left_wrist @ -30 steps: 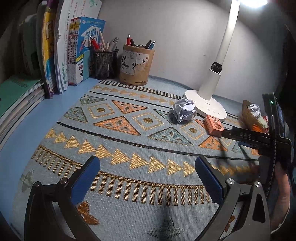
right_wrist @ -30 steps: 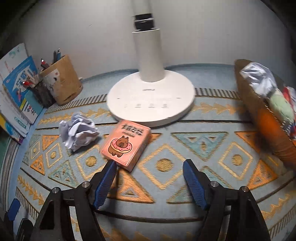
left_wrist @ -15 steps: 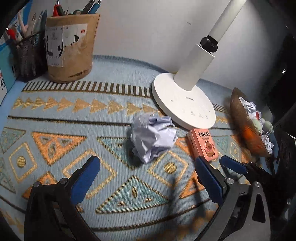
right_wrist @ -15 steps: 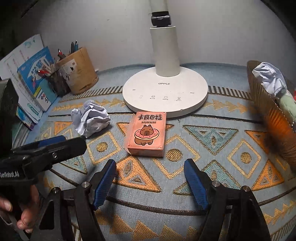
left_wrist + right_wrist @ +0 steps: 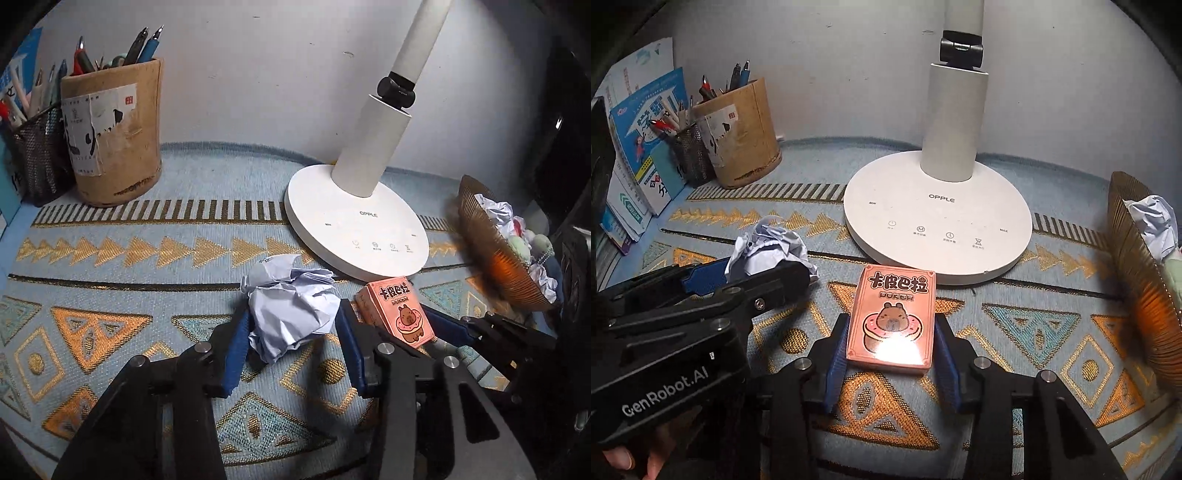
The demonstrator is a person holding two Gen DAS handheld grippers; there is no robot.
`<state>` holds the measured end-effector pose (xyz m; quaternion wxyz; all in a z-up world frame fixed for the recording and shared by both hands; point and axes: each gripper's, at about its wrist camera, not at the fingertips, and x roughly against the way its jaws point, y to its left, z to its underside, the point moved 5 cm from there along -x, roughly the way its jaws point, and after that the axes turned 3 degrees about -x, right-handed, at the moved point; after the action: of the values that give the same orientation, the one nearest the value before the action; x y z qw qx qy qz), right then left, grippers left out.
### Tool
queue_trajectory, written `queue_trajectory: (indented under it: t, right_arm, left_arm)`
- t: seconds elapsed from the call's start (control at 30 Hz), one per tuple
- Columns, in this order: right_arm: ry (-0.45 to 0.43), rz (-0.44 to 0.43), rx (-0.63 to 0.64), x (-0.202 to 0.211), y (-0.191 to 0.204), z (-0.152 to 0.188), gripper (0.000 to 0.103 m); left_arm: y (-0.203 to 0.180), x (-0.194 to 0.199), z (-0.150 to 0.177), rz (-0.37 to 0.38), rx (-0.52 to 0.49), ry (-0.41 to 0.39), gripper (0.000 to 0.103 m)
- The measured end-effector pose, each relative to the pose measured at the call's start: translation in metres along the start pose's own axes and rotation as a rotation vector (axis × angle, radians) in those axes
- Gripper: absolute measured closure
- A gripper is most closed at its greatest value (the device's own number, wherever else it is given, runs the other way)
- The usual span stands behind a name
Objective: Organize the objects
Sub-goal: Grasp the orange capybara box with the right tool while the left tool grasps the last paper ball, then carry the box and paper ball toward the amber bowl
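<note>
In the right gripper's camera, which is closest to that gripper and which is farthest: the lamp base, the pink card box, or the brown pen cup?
1. Pink card box: between the right gripper's fingers.
2. Lamp base: just behind the box.
3. Brown pen cup: far back left, by the wall.

A plain white wall point(image 5: 258, 74) backs the surface, which is covered by a pale blue woven mat point(image 5: 110, 266) with gold triangles and lit by a white desk lamp point(image 5: 938, 214).

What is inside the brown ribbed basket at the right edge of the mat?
The basket holds crumpled paper and soft pale green and white items. Its near wall and the frame edge hide whatever lies deeper.
</note>
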<state>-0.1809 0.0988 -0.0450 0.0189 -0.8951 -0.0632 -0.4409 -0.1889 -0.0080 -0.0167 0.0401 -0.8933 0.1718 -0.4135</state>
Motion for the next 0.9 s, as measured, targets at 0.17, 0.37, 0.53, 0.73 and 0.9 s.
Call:
queue_trajectory:
  t: [0.17, 0.37, 0.53, 0.73, 0.9]
  right_arm:
    - [-0.018, -0.053, -0.052, 0.018, -0.015, 0.007, 0.063]
    - [-0.042, -0.139, -0.079, 0.084, -0.053, 0.054, 0.062]
    - [-0.079, -0.1, -0.003, 0.137, -0.093, 0.117, 0.062]
    - [-0.059, -0.14, -0.047, 0.157, -0.129, 0.163, 0.063]
    - [-0.032, -0.137, -0.042, 0.158, -0.139, 0.17, 0.059]
  left_arm:
    - [-0.011, 0.026, 0.016, 0.039, 0.039, -0.01, 0.062]
    - [-0.051, 0.081, 0.069, 0.027, 0.055, -0.029, 0.062]
    - [-0.083, 0.107, 0.11, 0.036, 0.09, -0.063, 0.062]
    - [-0.11, 0.107, 0.123, 0.001, 0.056, -0.113, 0.062]
    - [-0.115, 0.103, 0.128, -0.019, 0.024, -0.112, 0.061]
